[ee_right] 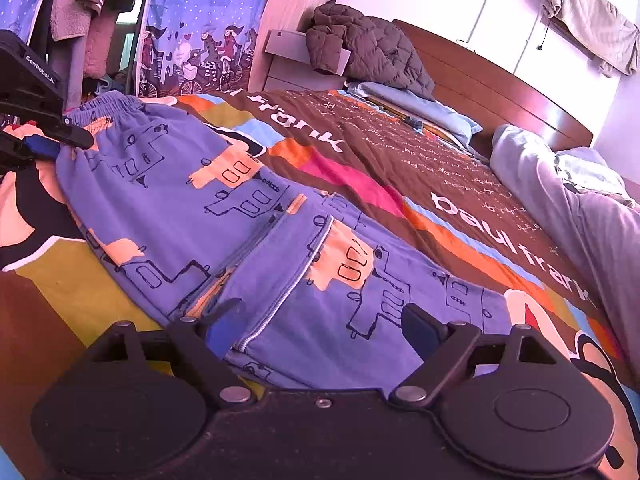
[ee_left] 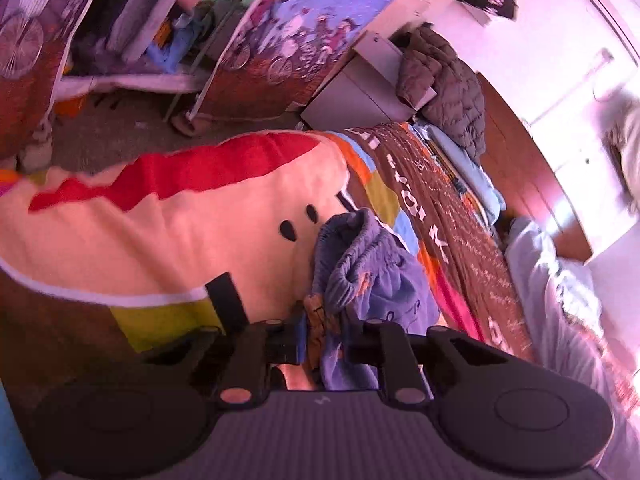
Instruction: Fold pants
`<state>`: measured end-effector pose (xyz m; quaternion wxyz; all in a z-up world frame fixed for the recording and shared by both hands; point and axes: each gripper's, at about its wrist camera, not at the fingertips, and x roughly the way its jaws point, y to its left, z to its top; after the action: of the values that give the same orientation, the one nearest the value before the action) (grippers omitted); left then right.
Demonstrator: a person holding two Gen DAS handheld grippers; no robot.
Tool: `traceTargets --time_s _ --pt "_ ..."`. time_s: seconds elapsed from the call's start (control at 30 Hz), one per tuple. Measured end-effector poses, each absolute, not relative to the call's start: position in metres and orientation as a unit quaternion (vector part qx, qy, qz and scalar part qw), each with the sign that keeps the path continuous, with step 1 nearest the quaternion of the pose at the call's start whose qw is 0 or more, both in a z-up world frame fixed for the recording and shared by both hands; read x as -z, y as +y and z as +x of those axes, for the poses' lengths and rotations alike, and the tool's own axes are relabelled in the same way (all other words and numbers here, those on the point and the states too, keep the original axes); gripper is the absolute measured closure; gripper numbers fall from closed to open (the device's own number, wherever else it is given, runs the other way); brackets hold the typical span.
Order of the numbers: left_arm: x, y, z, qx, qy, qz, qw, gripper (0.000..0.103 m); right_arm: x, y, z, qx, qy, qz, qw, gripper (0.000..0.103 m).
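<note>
Jaws of the left gripper [ee_left: 322, 330] clamped on a bunched fold of the blue printed pants [ee_right: 256, 216] near the elastic waistband [ee_right: 102, 109]. Jaws of the right gripper [ee_right: 316, 326] stand wide apart, straddling the leg hems; pads not pressing the cloth. Pants lie spread flat on the bed, over a multicoloured patchwork bedspread [ee_right: 360, 148] with white lettering. Brown quilted jacket [ee_right: 368, 48] heaped by the wooden headboard [ee_right: 492, 84]; grey bedding [ee_right: 560, 184] along the far side. Patterned curtain [ee_right: 200, 40] beyond the bed.
</note>
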<state>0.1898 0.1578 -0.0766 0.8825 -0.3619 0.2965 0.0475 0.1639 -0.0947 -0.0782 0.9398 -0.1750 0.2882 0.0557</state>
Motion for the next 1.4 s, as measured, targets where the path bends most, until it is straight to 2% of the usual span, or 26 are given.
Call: traceTargets --time_s 0.27,0.43,0.77,0.83,1.13,1.27,1.4 --pt "0.014 0.114 0.192 -0.041 0.288 -0.229 0.929 0.090 0.075 -0.100 0.164 -0.059 0.288 -0.154 0.943 0.015" --pt "-0.032 0.079 0.198 -0.010 0.279 -0.150 0.948 0.091 0.054 -0.120 0.156 -0.074 0.254 -0.102 0.959 0.016" --pt "-0.075 -0.039 0.196 0.061 0.248 -0.014 0.967 0.091 0.022 -0.206 0.131 -0.119 0.240 -0.144 0.953 0.013" --pt "-0.074 -0.072 0.192 0.077 0.243 0.023 0.967 0.091 0.020 -0.236 0.131 -0.104 0.255 -0.142 0.951 0.004" --pt "-0.028 -0.212 0.164 0.149 0.248 0.153 0.945 0.090 0.015 -0.345 0.142 -0.003 0.270 -0.053 0.962 0.006" --pt "0.006 -0.255 0.159 0.159 0.264 0.185 0.933 0.090 0.017 -0.383 0.148 -0.008 0.278 0.030 0.960 0.006" --pt "0.045 -0.273 0.166 0.182 0.310 0.197 0.912 0.081 0.025 -0.404 0.151 -0.014 0.296 0.066 0.953 0.006"
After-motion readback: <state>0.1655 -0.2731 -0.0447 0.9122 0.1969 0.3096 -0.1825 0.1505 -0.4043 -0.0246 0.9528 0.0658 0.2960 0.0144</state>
